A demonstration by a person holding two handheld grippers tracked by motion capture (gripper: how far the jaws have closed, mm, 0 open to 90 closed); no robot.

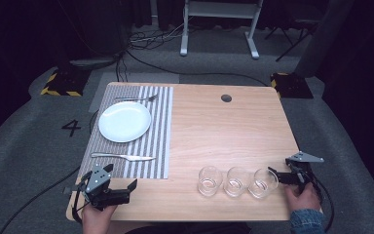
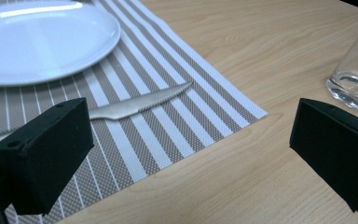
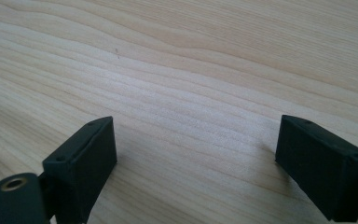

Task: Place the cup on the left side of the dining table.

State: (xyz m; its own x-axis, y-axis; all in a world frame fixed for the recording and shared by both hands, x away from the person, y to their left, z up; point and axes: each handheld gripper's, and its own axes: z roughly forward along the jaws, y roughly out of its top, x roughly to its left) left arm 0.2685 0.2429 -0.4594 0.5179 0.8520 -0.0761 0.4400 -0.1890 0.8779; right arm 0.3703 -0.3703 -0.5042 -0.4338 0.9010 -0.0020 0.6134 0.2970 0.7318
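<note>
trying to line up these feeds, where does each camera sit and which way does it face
High view: above the near edge, looking forward and down on the table; both hands and each hand-held gripper show.
Left gripper view: rides the left hand-held gripper, facing knife and plate; jaws show.
Right gripper view: rides the right hand-held gripper, facing bare wood.
High and left views share the plate.

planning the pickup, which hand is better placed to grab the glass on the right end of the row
Right. The right gripper sits open just beside that glass, while the left gripper is open at the table's far corner, two glasses away.
</note>
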